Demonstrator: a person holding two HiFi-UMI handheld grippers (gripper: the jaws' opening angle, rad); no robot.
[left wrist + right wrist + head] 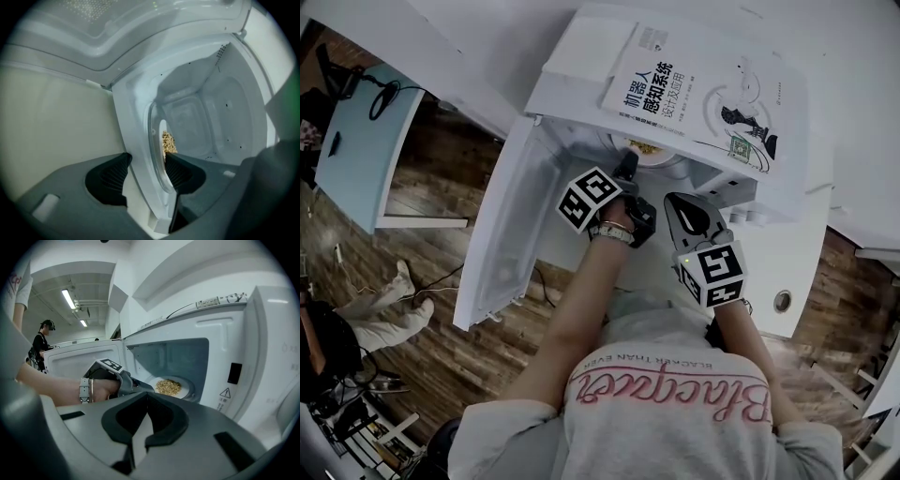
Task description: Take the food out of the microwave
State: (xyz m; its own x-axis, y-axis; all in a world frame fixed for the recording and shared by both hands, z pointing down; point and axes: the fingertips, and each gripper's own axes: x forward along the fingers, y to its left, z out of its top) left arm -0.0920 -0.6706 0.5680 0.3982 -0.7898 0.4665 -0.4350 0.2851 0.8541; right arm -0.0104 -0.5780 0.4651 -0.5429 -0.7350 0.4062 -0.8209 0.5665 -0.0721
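The white microwave (572, 89) stands with its door (502, 234) swung open to the left. Inside sits a white plate (661, 157) (183, 389) with a heap of yellowish food (168, 386) (168, 143). My left gripper (628, 169) (147, 389) reaches into the cavity. In the left gripper view it (147, 158) is shut on the plate's (138, 136) near rim, one jaw under it and one on top. The plate still rests inside the oven. My right gripper (675, 202) (147, 397) hangs outside in front of the opening, shut, with nothing in it.
A large book (703, 94) lies on top of the microwave. The open door stands close on the left of my left arm. The cavity walls (215, 112) enclose the plate. A person (42, 341) stands far back in the room.
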